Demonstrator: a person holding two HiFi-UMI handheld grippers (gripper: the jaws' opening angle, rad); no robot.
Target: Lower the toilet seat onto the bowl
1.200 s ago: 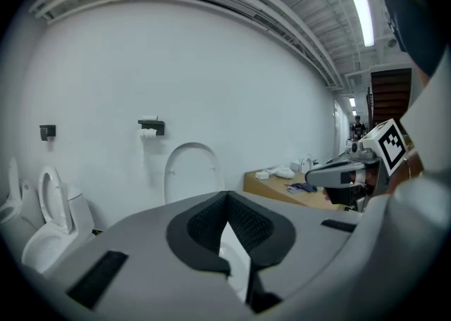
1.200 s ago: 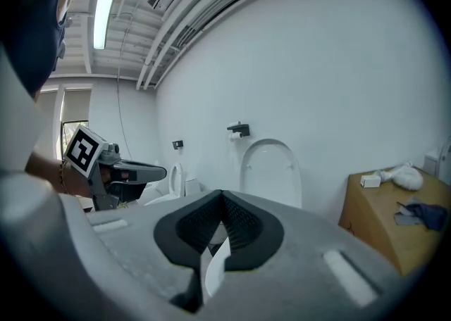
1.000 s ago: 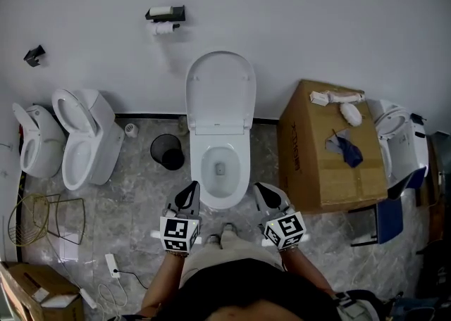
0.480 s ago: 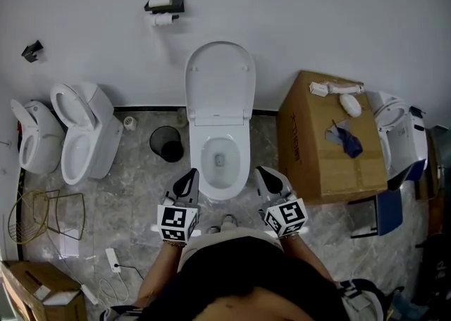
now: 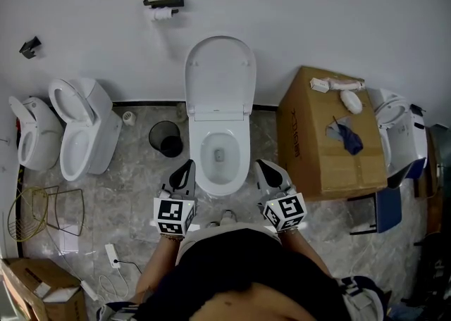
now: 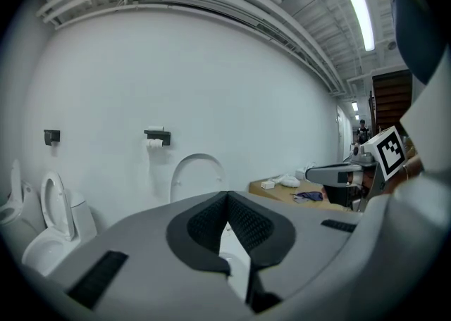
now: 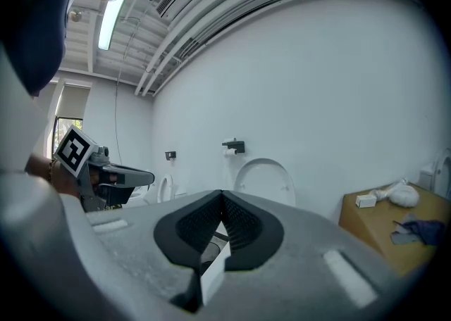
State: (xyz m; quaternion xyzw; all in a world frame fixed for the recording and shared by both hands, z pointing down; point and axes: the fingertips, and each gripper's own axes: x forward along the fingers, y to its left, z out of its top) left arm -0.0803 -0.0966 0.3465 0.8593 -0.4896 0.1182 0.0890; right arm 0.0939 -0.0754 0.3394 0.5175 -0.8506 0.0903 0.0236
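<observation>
Toilet seat [image 5: 219, 77] is standing raised behind bowl [image 5: 220, 180].
Left gripper [image 5: 186, 170] and right gripper [image 5: 263, 170] are hovering closed, empty; an unheld seat risks slamming down.

Head view looks steeply down from overhead, with the raised toilet seat [image 5: 220, 73] at 12 o'clock. Left and right gripper views sit low and face level toward the wall [image 6: 211, 87]. All three share the seat and paper holder [image 7: 236, 147].

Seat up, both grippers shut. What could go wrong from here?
1. The toilet seat leans upright at the wall; left gripper and right gripper are shut and empty, so a nudge without grip may slam it onto the bowl.
2. The cardboard box crowds the right side; reaching could bump it.
</observation>
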